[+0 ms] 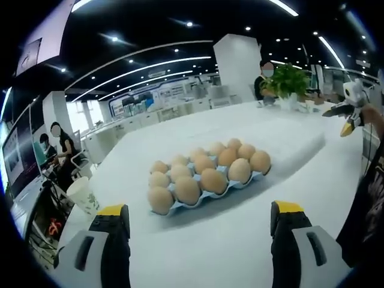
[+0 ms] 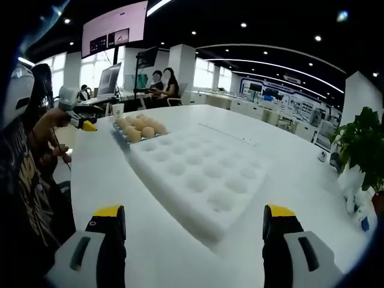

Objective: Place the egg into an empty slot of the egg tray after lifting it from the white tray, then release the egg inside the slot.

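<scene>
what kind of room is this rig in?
Likely a large open-plan office or lab. Long white table, rows of desks with seated people at monitors, ceiling strip lights, a wall screen, a potted plant.

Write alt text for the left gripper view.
A pale blue egg tray full of brown eggs sits on a white table, ahead of the open yellow-tipped left gripper. Beyond it lies a white foam tray, with a paper cup near the table's edge and a green potted plant far off.
</scene>
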The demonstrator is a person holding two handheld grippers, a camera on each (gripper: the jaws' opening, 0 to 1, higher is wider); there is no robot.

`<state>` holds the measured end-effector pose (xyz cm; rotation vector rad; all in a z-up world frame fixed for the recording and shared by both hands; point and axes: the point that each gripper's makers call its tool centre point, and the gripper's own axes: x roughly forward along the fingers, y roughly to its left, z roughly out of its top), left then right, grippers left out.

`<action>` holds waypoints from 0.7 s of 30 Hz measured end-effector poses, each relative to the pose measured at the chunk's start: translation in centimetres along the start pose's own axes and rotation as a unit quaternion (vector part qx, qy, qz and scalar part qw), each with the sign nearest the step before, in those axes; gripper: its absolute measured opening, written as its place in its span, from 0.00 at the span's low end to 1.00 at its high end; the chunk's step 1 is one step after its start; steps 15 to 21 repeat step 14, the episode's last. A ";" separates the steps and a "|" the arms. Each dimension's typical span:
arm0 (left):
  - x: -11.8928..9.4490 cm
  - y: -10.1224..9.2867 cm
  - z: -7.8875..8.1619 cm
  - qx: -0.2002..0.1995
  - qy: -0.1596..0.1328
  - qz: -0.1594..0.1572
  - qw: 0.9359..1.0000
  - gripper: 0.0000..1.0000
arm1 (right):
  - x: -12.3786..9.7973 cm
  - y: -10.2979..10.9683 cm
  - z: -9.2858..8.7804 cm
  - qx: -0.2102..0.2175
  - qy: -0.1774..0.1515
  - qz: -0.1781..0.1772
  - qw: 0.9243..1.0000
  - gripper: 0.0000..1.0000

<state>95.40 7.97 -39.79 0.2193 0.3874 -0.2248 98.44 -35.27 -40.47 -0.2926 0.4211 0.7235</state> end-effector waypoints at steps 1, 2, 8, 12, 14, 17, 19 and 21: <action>0.1 0.0 0.0 -0.002 -0.001 0.000 1.000 1.00 | 0.0 -0.1 0.0 -0.001 0.000 0.000 1.000 0.99; 0.3 0.0 0.0 -0.006 -0.001 0.000 1.000 1.00 | 0.0 -0.1 0.1 -0.001 0.001 0.000 1.000 0.99; 1.2 -0.8 0.1 -0.002 0.003 -0.013 1.000 1.00 | 0.3 -0.2 -0.1 -0.004 0.003 0.001 1.000 0.97; 1.4 -1.0 0.1 -0.004 0.003 -0.017 1.000 1.00 | 0.5 -0.1 -0.7 -0.010 0.015 0.003 1.000 0.97; 1.4 -1.0 0.1 -0.003 0.004 -0.018 1.000 1.00 | 0.4 0.0 -0.7 -0.012 0.015 0.003 1.000 0.97; 1.4 -1.0 0.1 -0.003 0.004 -0.018 1.000 1.00 | 0.4 0.0 -0.7 -0.012 0.015 0.003 1.000 0.97; 1.4 -1.0 0.1 -0.003 0.004 -0.018 1.000 1.00 | 0.4 0.0 -0.7 -0.012 0.015 0.003 1.000 0.97; 1.4 -1.0 0.1 -0.003 0.004 -0.018 1.000 1.00 | 0.4 0.0 -0.7 -0.012 0.015 0.003 1.000 0.97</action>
